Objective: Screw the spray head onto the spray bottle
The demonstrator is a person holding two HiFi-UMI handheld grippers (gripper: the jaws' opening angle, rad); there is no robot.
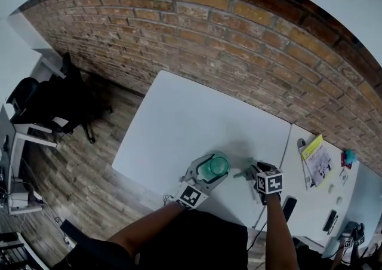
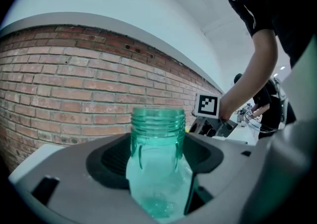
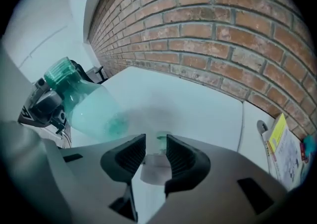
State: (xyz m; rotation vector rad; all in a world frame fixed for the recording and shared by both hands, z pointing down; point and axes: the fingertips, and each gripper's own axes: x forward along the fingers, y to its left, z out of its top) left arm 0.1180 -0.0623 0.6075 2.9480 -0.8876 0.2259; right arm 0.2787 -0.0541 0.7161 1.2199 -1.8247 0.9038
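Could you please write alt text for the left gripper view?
The left gripper holds a translucent green spray bottle upright between its jaws, with the bottle's threaded neck bare. A brick wall runs behind it, and at right is the right gripper in a person's hand.

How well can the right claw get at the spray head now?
Probably yes: the right claw hangs just above the spray head, which lies on the white table in line with the gap between its open jaws. The green spray bottle, in the left claw, is off to one side.
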